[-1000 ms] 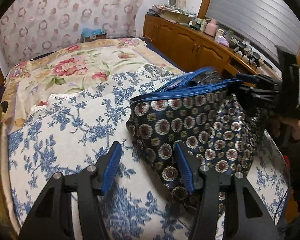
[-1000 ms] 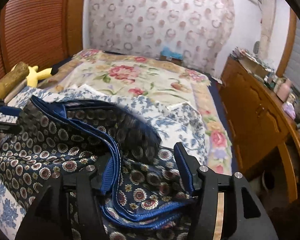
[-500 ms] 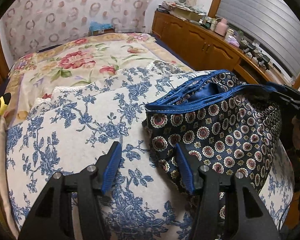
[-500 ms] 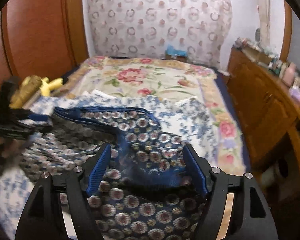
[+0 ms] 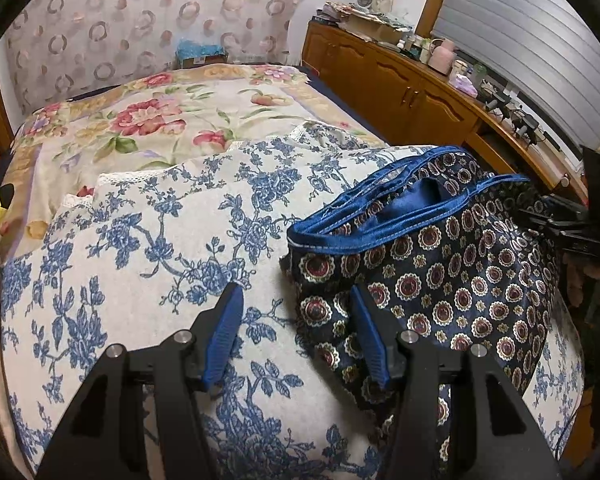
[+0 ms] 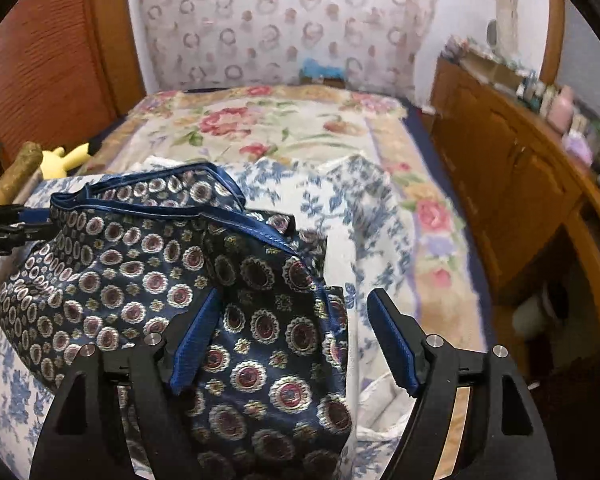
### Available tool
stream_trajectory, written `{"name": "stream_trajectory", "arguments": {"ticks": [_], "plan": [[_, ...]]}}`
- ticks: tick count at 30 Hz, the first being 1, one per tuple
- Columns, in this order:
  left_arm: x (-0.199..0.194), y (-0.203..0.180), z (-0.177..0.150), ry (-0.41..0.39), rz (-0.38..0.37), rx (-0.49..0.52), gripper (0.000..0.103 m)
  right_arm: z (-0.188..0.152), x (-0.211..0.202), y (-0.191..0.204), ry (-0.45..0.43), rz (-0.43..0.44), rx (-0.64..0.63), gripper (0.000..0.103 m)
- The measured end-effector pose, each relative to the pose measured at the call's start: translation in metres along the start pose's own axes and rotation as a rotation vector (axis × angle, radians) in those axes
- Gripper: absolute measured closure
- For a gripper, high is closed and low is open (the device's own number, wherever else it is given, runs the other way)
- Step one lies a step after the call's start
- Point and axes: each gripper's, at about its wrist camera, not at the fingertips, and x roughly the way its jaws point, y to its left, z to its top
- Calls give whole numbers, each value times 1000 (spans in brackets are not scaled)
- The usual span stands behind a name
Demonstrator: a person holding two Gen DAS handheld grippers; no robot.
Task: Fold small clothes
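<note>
Patterned shorts (image 6: 148, 264) between parted pads, seemingly

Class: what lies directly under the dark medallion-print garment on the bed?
The medallion-print garment lies on a blue-and-white floral cloth, which shows all around it. The part of the cloth beneath it is covered.

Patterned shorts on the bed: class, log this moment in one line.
shorts: flat on blue-floral cover | left gripper: open, at shorts' edge | right gripper: open, over shorts

No lettering can be read anywhere — no label, brand, number or sign (the small far-off things are blurred).
</note>
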Motion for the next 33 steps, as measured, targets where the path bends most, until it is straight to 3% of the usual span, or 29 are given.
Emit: {"name": "stream_trajectory", "arguments": {"ticks": [6,8,11,15,16,18,25,33], "plan": [[4,-4,4,-3,-24,5,49,3,16,-11,27,122,42,26],[6,-6,5,-2,-37,12,49,5,17,-7,27,146,26,31],[7,-10,7,-4,-50,18,58,7,16,0,35,176,-2,46],[9,-14,9,-2,-65,28,77,8,17,8,48,244,-25,79],[8,-15,8,-5,-67,30,89,8,17,10,45,255,-27,85],[4,-16,7,-14,-90,29,98,7,13,13,31,255,-43,91],[-41,-27,5,-126,-104,47,101,6,-26,28,-101,222,-47,94],[-103,-30,-5,-251,-81,58,102,20,-70,54,-214,243,-74,95]]}}
